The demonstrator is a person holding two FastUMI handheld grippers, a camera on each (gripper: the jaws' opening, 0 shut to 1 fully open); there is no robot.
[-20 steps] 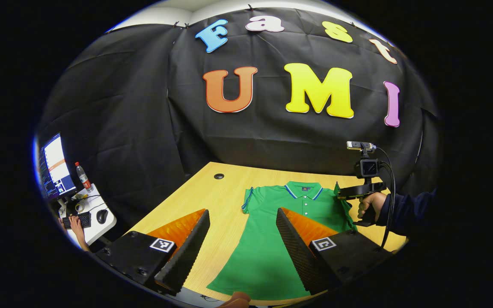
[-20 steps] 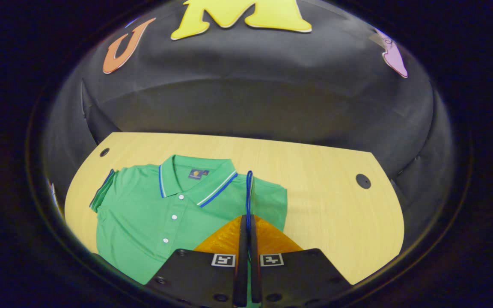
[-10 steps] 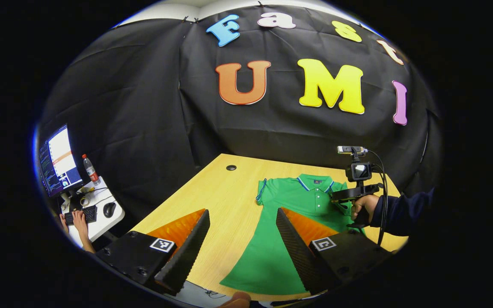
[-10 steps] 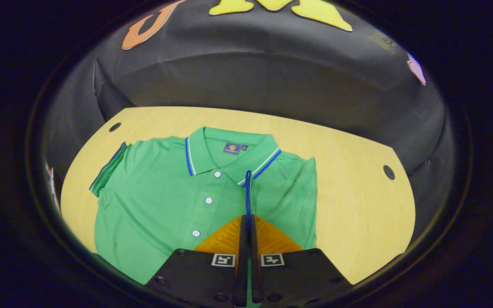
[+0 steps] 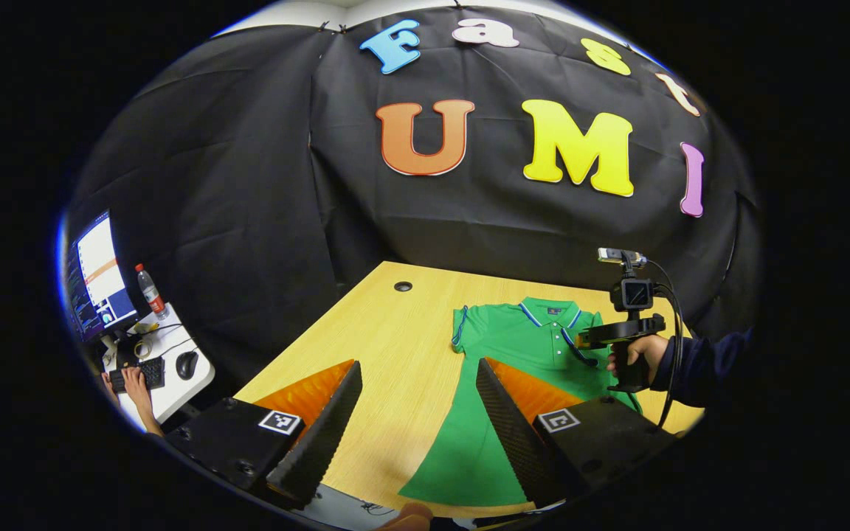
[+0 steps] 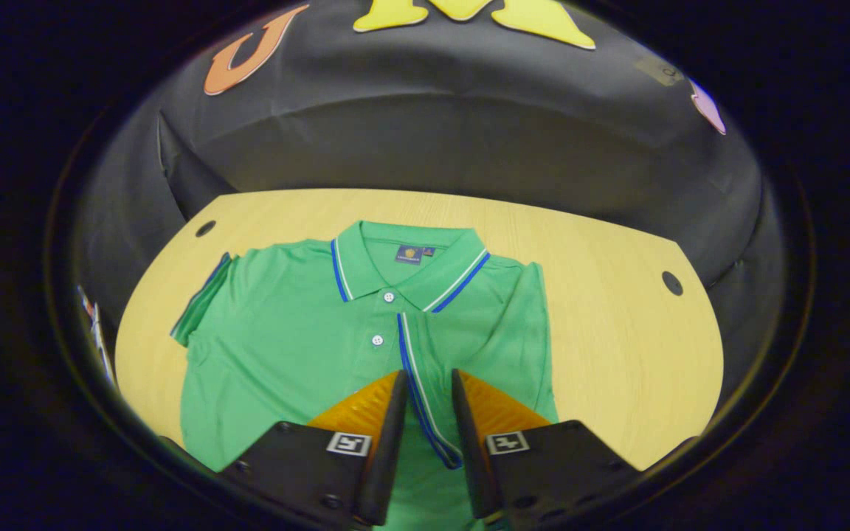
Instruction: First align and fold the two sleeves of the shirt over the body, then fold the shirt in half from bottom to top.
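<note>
left gripper view, from the left edge: a side desk [image 5: 174,372] carries a lit monitor [image 5: 97,276], a bottle [image 5: 149,289], a keyboard [image 5: 146,372] and a mouse [image 5: 187,363], with a person's hand [image 5: 132,383] at the keyboard. next comes the wooden table [image 5: 388,346], with 1 round hole [image 5: 403,286] near its far edge. the left gripper [image 5: 419,413] sits low over the table's near side, its jaws spread wide and gripping nothing; the gap between them frames bare wood and the lower part of the green polo shirt [image 5: 521,354]. the shirt lies flat on the table, collar toward the booth wall, hem toward the near edge. at the right, the right gripper [image 5: 586,341] is held by a hand [image 5: 635,352] in a dark sleeve [image 5: 702,365], positioned over the shirt's right shoulder area. right gripper view, left to right: the shirt's left sleeve [image 6: 200,302] lies spread out to the side, unfolded; the collar [image 6: 410,265] and 2 visible buttons sit centrally; the right sleeve [image 6: 425,376] is folded over the body, its blue-striped cuff running down between the right gripper's [image 6: 425,409] fingers. those jaws stand slightly parted either side of the cuff; contact with the cloth cannot be confirmed. bare table lies to the right, with 1 hole [image 6: 671,282]
</note>
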